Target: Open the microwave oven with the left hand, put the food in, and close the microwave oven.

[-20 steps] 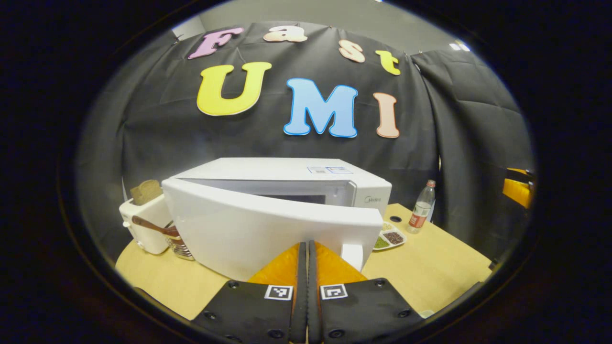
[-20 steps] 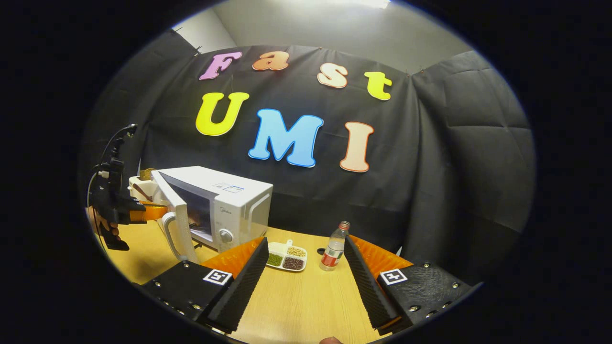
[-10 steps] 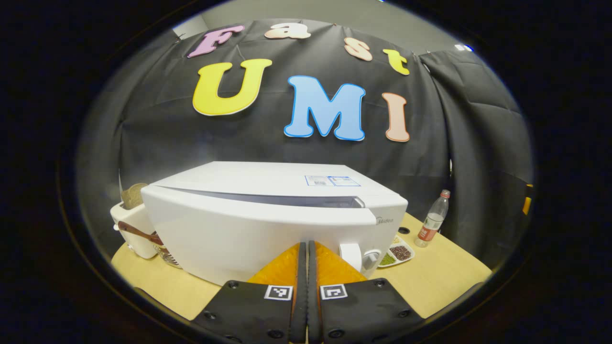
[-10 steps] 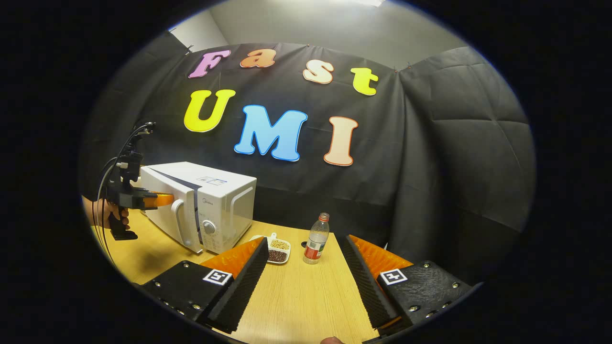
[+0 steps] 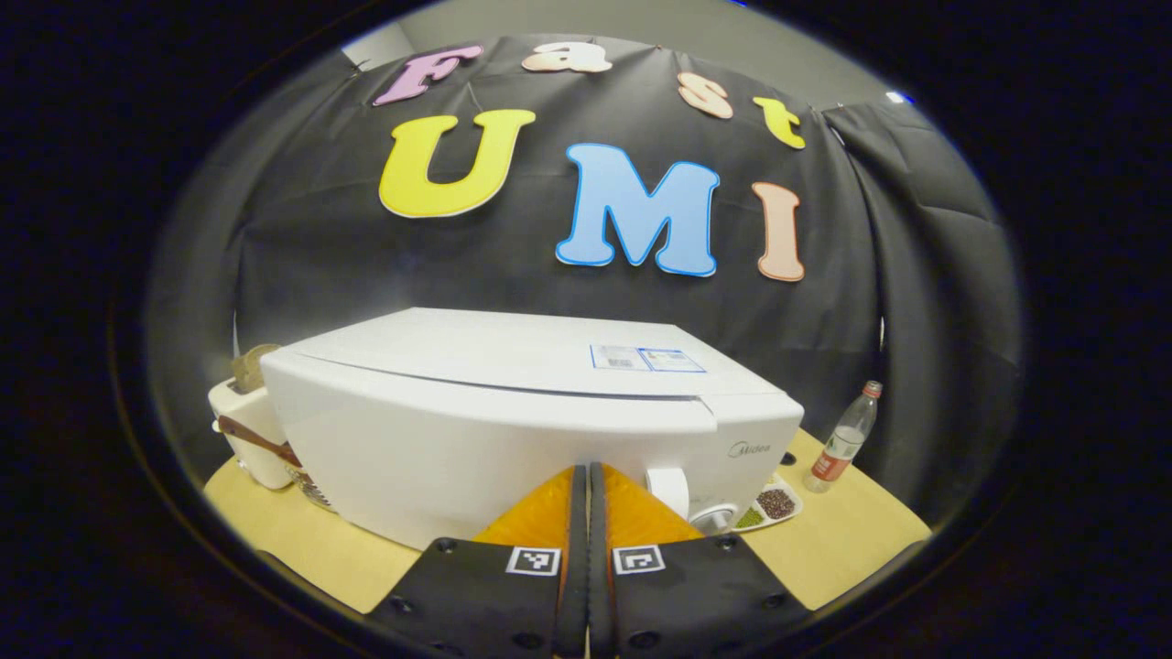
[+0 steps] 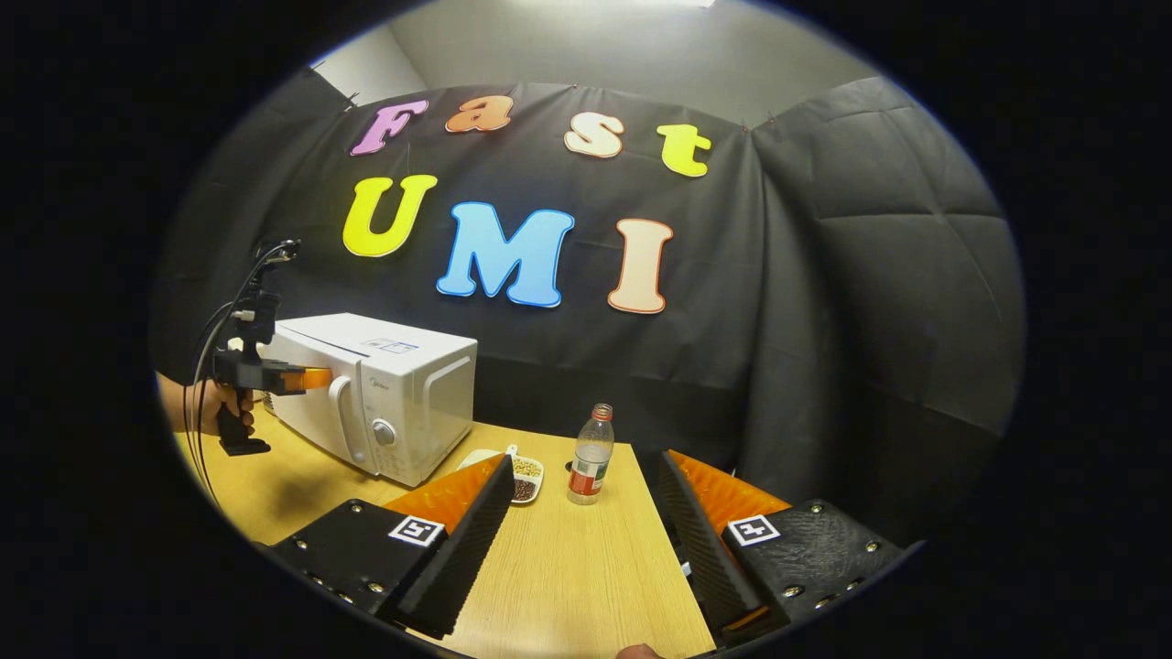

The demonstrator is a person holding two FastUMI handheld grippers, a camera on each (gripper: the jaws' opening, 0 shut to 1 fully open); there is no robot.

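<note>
My left gripper (image 5: 588, 513), fingers pressed together on nothing, touches the white boxy microwave's (image 5: 513, 416) closed door (flush all round). My right gripper (image 6: 586, 513) gapes wide above the wooden table (image 6: 568, 586).

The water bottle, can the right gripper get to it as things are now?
Probably yes. The right gripper is open and the water bottle stands upright on the table ahead of its fingers, with bare tabletop between them; the sectioned dish sits off to the side.
</note>
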